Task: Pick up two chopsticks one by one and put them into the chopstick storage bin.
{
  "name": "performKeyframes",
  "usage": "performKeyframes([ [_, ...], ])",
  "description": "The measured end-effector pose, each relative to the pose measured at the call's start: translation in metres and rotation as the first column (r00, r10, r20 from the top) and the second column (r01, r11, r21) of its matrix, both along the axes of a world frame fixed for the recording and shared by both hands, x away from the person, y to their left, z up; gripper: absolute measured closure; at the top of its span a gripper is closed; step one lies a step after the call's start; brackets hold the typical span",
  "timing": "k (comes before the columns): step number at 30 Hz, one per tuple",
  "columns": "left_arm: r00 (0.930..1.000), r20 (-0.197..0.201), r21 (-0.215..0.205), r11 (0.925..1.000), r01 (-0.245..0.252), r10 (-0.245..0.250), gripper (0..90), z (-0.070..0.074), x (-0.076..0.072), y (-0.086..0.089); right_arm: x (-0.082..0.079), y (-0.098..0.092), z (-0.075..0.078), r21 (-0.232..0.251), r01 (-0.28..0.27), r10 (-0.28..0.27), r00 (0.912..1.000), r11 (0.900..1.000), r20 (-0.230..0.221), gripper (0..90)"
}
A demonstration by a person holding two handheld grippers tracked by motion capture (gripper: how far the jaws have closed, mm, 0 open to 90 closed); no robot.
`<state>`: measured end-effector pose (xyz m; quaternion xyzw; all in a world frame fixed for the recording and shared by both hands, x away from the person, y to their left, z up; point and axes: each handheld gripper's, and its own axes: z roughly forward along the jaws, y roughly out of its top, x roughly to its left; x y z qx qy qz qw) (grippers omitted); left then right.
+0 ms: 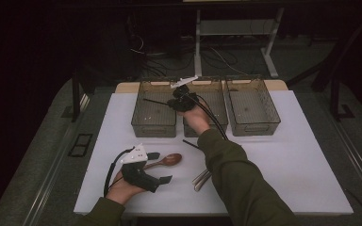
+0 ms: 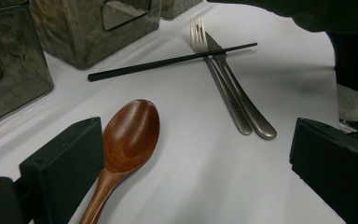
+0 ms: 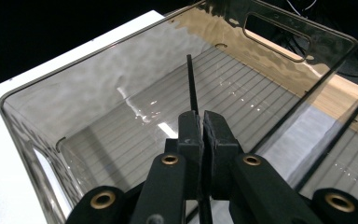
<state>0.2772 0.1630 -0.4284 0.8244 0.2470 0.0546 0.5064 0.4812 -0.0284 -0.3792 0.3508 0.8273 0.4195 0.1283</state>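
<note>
Right gripper (image 3: 200, 128) is clamped tight on a thin black chopstick (image 3: 192, 86) over the left smoky clear plastic bin (image 3: 98, 79), so next it just lets go.

Smoky translucent plastic bin (image 3: 121, 88) with a ribbed floor, thin black chopstick (image 3: 192, 84), glossy reddish-brown wooden spoon (image 2: 128, 140), probably steel-grey fork (image 2: 214, 70).

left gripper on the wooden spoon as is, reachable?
Probably yes: the left gripper is open, the wooden spoon lies between its jaws against one, and nothing on the table blocks it.
</note>
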Motion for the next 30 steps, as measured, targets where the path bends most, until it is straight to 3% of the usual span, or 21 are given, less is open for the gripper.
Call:
performKeyframes([
  [9, 1.0000, -0.001, -0.001, 1.0000, 0.001, -0.001, 2.2, 0.000, 0.000, 0.000, 0.002, 0.012, -0.005, -0.035, -0.012, 0.012, 0.9998, 0.999, -0.018, 83.4],
  [12, 1.0000, -0.002, -0.001, 1.0000, 0.001, -0.001, 2.2, 0.000, 0.000, 0.000, 0.001, 0.014, -0.005, -0.023, -0.019, 0.019, 0.9997, 1.000, -0.018, 67.8],
  [15, 1.0000, -0.003, -0.001, 1.0000, 0.001, -0.001, 2.2, 0.000, 0.000, 0.000, 0.000, 0.014, -0.004, -0.018, -0.011, 0.011, 0.9998, 1.000, -0.016, 60.2],
  [22, 1.0000, 0.000, 0.003, 1.0000, 0.003, -0.003, 2.2, 0.000, 0.000, 0.000, -0.005, 0.006, 0.004, 0.013, -0.037, 0.037, 0.9991, 0.999, -0.018, 47.7],
  [30, 1.0000, -0.004, 0.006, 1.0000, -0.001, 0.001, 2.2, -0.001, 0.001, 0.000, -0.022, -0.016, 0.014, 0.044, -0.082, 0.082, 0.9966, 0.996, -0.007, 45.0],
])
